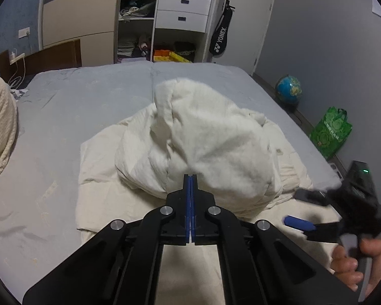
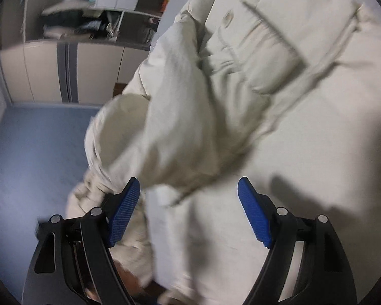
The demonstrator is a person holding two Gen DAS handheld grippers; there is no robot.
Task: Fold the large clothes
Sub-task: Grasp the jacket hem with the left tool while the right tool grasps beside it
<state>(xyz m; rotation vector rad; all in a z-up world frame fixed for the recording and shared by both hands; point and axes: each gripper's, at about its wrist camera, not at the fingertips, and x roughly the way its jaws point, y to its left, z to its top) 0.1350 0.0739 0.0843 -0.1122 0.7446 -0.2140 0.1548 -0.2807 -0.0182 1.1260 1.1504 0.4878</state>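
**A:** A cream padded coat (image 1: 198, 137) lies heaped at the centre of a bed (image 1: 71, 96) with a pale blue-grey sheet, in the left wrist view. What is the left gripper (image 1: 190, 178) doing?

**B:** Its jaws are pressed together, blue pads face to face, the tips at the near edge of the raised mound of coat. Whether any cloth is pinched between them I cannot tell; the tips meet the fabric right where it folds.

**A:** And the right gripper (image 1: 299, 208)?

**B:** It shows at four o'clock in that view, blurred, held by a hand (image 1: 353, 261), jaws apart. In its own view the right gripper (image 2: 190, 198) has its blue pads (image 2: 124, 211) standing wide, nothing clamped, with the coat (image 2: 190, 117) spread beneath and beyond them; the left pad lies just beside a rolled sleeve or cuff at eight o'clock.

**A:** What surrounds the bed?

**B:** An open wardrobe (image 1: 139, 17) with white drawers (image 1: 183, 10) stands at twelve o'clock, a black racket bag (image 1: 219, 38) hanging beside it. At three o'clock, on the floor along the grey wall, sit a globe (image 1: 288, 89) and a green shopping bag (image 1: 331, 132). A cream blanket (image 1: 0, 127) rests at nine o'clock.
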